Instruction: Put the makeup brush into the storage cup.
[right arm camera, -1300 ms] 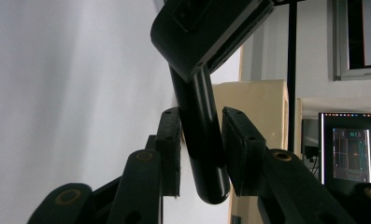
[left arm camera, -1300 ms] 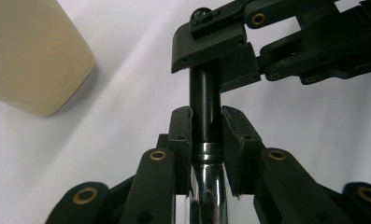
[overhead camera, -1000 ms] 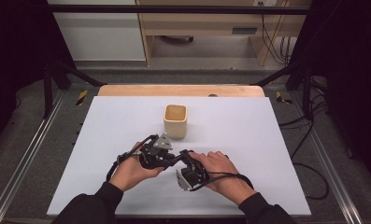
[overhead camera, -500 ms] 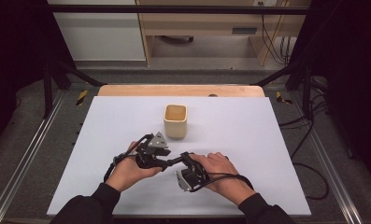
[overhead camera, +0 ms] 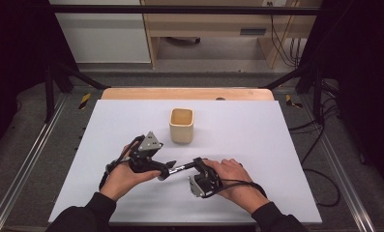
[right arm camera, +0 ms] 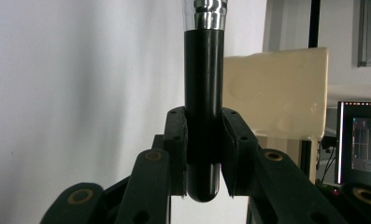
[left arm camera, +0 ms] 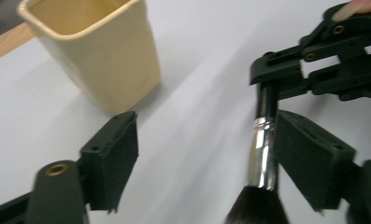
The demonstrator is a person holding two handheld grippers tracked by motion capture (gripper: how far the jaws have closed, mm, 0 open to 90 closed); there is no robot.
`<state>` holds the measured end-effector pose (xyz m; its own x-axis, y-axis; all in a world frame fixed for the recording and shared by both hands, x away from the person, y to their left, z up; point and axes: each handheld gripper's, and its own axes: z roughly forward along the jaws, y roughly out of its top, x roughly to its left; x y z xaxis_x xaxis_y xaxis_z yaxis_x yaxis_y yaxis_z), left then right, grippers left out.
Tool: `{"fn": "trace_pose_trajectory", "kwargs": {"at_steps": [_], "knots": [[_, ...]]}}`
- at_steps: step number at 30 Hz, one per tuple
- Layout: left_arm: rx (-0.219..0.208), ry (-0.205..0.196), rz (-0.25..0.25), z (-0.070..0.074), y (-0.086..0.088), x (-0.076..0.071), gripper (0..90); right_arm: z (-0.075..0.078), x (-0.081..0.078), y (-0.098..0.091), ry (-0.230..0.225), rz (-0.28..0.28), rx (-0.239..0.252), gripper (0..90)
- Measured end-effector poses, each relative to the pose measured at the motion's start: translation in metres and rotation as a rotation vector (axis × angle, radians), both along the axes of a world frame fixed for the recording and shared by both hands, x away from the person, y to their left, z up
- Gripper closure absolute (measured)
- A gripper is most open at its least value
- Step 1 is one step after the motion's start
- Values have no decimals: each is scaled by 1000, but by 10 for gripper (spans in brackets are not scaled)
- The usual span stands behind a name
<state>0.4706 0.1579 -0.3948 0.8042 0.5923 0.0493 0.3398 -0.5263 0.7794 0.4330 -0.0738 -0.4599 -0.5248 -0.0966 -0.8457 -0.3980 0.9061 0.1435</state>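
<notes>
Clamping the black handle of a makeup brush (right arm camera: 203, 116), the right gripper (overhead camera: 198, 166) has its two jaws pressed tight on the lower end of the handle, as the right gripper view shows, with the rounded butt poking out just below the pads and the silver ferrule up at twelve o'clock. In the high view the brush (overhead camera: 178, 168) lies roughly level above the white table (overhead camera: 257, 145), running from the right gripper toward nine o'clock, its bristle end at the left gripper (overhead camera: 164, 174). That left gripper has just been opening its jaws: in the left gripper view they stand well apart, the ferrule and dark bristles (left arm camera: 262, 186) of the brush lying between them, close against the pad at three o'clock but not squeezed by both, while the pad at nine o'clock stands clear of it. A cream square-mouthed cup (overhead camera: 182, 124) stands upright on the table at twelve o'clock from both grippers, apart from them; it shows at eleven o'clock in the left gripper view (left arm camera: 99, 51). The person's hands come in from six o'clock, one around each gripper.
</notes>
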Motion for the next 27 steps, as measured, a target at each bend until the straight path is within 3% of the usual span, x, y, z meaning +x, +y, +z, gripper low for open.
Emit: {"fn": "trace_pose_trajectory", "kwargs": {"at_steps": [4, 6, 15, 21, 23, 27], "knots": [[-53, 0, 13, -2, 8, 1, 98, 0, 2, -6, -7, 3, -12, 743], [-57, -14, 6, -3, 12, 1, 62, 1, 2, -8, -6, -3, -17, 743], [-79, -57, 60, -3, 27, 1, 54, 2, 3, -19, -8, -19, -16, 743], [-119, -101, 92, -7, 40, -3, 54, 4, 6, -25, 8, -32, 22, 743], [-118, -122, 104, -8, 43, -5, 54, 4, 6, -27, 21, -49, 53, 743], [-159, -143, 98, -9, 48, -8, 48, 7, 7, -31, 43, -73, 103, 743]]}}
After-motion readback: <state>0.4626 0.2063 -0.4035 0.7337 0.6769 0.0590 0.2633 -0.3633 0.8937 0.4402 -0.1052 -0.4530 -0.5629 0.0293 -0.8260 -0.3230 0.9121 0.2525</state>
